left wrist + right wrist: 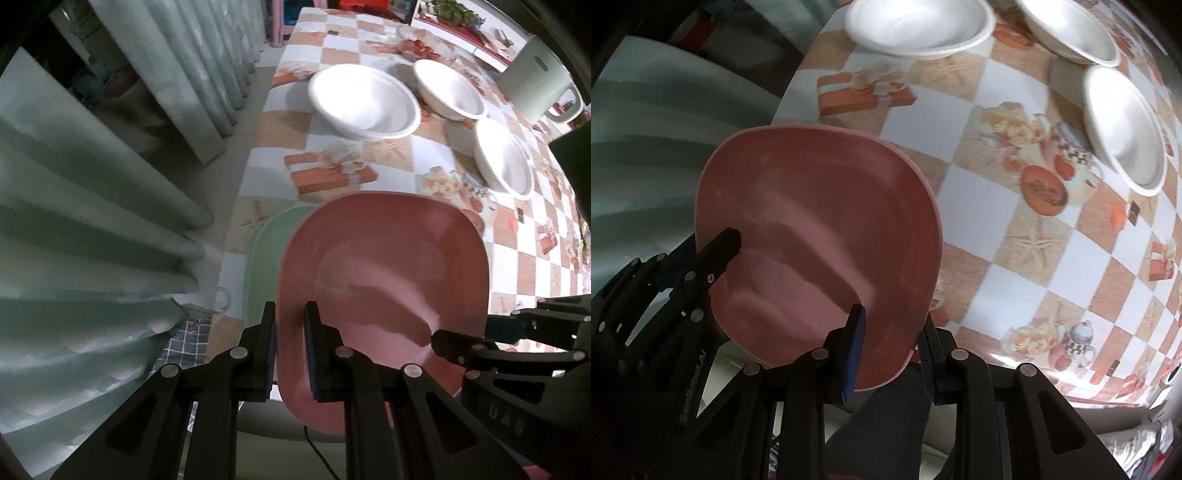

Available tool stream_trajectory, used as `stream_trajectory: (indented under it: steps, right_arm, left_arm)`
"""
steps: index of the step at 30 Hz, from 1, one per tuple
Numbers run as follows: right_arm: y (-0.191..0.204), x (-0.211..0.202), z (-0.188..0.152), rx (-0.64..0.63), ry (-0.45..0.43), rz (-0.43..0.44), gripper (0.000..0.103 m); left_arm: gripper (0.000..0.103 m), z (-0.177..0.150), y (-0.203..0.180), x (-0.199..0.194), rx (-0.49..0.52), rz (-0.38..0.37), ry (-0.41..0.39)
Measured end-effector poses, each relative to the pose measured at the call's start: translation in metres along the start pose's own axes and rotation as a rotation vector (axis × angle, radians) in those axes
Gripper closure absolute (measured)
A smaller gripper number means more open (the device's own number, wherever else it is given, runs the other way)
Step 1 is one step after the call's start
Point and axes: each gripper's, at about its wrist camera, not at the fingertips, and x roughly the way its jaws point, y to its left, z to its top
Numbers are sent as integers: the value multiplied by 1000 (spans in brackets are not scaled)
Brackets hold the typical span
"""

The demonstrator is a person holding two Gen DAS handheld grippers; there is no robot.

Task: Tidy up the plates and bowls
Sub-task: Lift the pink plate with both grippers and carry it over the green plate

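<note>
- Nearest, the left gripper (pixel 290 332) pinches the near-left rim of the pink plate (pixel 384 273), one finger under the edge and one on top.
- The right gripper (pixel 892 343) grips the same plate (pixel 820 236) at its near-right rim; its jaws close on the edge, one pad inside the dish and one outside.
- In the left wrist view the right gripper's fingers (pixel 454 341) reach in from the right and touch the plate's rim.
- The pink plate is held up over the near edge of the table (pixel 1015 229), tilted.
- Just beneath and to its left, a green plate (pixel 266 251) shows, mostly hidden by the pink one; I cannot tell whether they touch.
- Farther on, three white bowls stand on the checked cloth: a large bowl (pixel 364 101) to the left, a second bowl (pixel 448 88) far behind it to the right, and a third bowl (pixel 504 158) near the right side.
- At the far right stands a pale jug (pixel 535 83) with a handle.
- Left of the table hang pale green curtains (pixel 92 229).
</note>
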Motion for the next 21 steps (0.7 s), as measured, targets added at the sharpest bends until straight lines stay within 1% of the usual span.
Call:
stream_trajectory:
  steps: [4, 8, 15, 21]
  right_arm:
    - [13, 10, 8, -6, 11, 2, 72]
    - [18, 18, 11, 11, 27, 10, 72]
    - [29, 37, 21, 27, 39, 13, 72]
    - [34, 50, 25, 40, 48, 16, 72]
  left_arm:
    - [88, -2, 9, 9, -10, 11, 21]
    - [88, 1, 13, 18, -9, 18, 33]
    - [88, 13, 17, 32, 5, 28, 34]
    - [88, 14, 16, 39, 10, 29, 33]
